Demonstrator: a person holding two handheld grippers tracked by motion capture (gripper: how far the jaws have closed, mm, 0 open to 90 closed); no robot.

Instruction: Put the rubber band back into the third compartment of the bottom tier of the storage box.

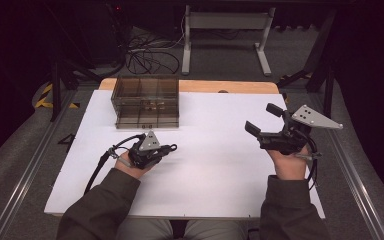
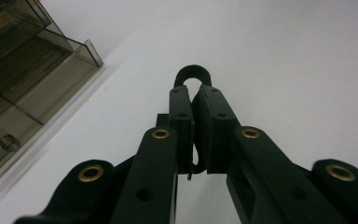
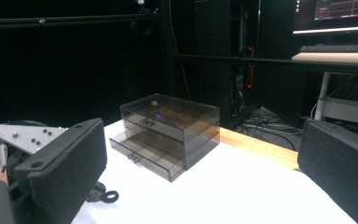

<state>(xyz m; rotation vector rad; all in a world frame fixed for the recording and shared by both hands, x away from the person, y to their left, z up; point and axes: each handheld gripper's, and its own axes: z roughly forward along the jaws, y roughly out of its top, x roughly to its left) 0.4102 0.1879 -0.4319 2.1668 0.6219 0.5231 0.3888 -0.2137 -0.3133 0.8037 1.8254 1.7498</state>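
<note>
My left gripper (image 1: 169, 148) lies low over the white table (image 1: 205, 175), pointing right, in front of a smoked transparent drawer box (image 1: 145, 101). In the left gripper view its jaws (image 2: 195, 93) are pressed together on a small black loop-shaped piece (image 2: 193, 73) that sticks out past the tips. That loop (image 3: 110, 196) rests close to the table surface. My right gripper (image 1: 263, 118) is held up at the right, open, with nothing between its wide-apart pads (image 3: 70, 163). The drawer box (image 3: 168, 133) has its lower drawer pulled out a little.
Small metal parts (image 2: 2, 144) lie in one compartment of the drawer box (image 2: 28, 74). A wooden strip (image 1: 230, 86) runs along the table's far edge. Beyond it are cables, a desk frame (image 1: 225, 30) and dark stands on the floor.
</note>
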